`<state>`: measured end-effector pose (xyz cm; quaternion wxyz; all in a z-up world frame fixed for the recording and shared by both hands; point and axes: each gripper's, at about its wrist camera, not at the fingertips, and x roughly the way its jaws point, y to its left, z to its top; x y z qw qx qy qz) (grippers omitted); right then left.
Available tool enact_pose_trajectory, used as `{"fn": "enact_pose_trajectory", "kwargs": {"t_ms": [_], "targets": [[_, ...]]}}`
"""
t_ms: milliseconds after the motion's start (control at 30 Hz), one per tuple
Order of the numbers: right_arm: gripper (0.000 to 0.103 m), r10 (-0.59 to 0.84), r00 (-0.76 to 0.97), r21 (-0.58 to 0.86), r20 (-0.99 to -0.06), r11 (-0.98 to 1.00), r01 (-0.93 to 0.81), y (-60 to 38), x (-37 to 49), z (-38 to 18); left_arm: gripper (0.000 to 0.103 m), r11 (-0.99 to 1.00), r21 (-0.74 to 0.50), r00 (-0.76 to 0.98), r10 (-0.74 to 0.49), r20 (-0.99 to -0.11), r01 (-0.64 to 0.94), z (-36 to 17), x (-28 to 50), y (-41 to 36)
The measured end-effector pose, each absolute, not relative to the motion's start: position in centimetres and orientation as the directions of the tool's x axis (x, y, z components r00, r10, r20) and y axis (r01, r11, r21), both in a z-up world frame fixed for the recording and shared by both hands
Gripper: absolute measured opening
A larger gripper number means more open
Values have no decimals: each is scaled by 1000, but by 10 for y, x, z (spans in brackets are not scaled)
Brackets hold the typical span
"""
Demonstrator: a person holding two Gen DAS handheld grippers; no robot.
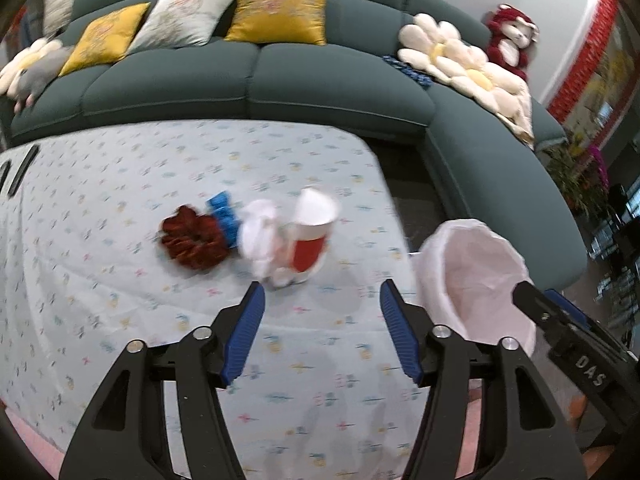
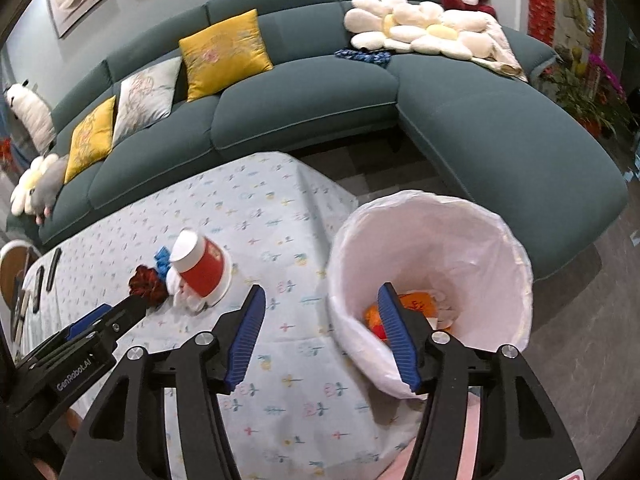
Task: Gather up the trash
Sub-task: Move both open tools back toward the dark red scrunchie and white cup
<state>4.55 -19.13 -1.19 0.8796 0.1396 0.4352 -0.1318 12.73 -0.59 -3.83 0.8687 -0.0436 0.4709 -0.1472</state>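
Note:
A red and white paper cup (image 1: 310, 236) lies tipped on the table (image 1: 100, 280) beside a crumpled white tissue (image 1: 262, 240). My left gripper (image 1: 322, 308) is open and empty, just in front of them. The cup (image 2: 202, 266) and tissue (image 2: 188, 298) also show in the right wrist view. A bin with a white liner (image 2: 432, 248) stands off the table's right edge; orange trash (image 2: 416, 304) lies inside. My right gripper (image 2: 322, 312) is open and empty, with its right finger over the bin's rim. The bin (image 1: 476, 272) shows at the right of the left wrist view.
A dark red scrunchie (image 1: 194, 242) and a blue item (image 1: 224, 216) lie left of the tissue. Dark remotes (image 2: 46, 276) lie at the table's far left. A teal sofa (image 1: 320, 76) with cushions and plush toys wraps around behind the table.

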Motion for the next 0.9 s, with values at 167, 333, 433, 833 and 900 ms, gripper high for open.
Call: {"fn": "enact_pose_trajectory", "kwargs": {"t_ms": [167, 333, 433, 833, 900], "targets": [[59, -80, 576, 127, -813, 942, 310, -166, 57, -16, 60, 966, -211, 511, -258, -820, 150, -50, 131, 30], [59, -55, 567, 122, -822, 956, 269, -140, 67, -21, 60, 971, -215, 516, -237, -823, 102, -55, 134, 56], [60, -43, 560, 116, -827, 963, 245, -125, 76, -24, 60, 974, -218, 516, -222, -827, 70, -59, 138, 73], [65, -5, 516, 110, -857, 975, 193, -75, 128, -48, 70, 978, -202, 482, -157, -862, -43, -89, 175, 124], [65, -1, 503, 113, -864, 974, 196, -70, 141, -56, 70, 978, -203, 468, -157, -870, -49, -95, 185, 128]]}}
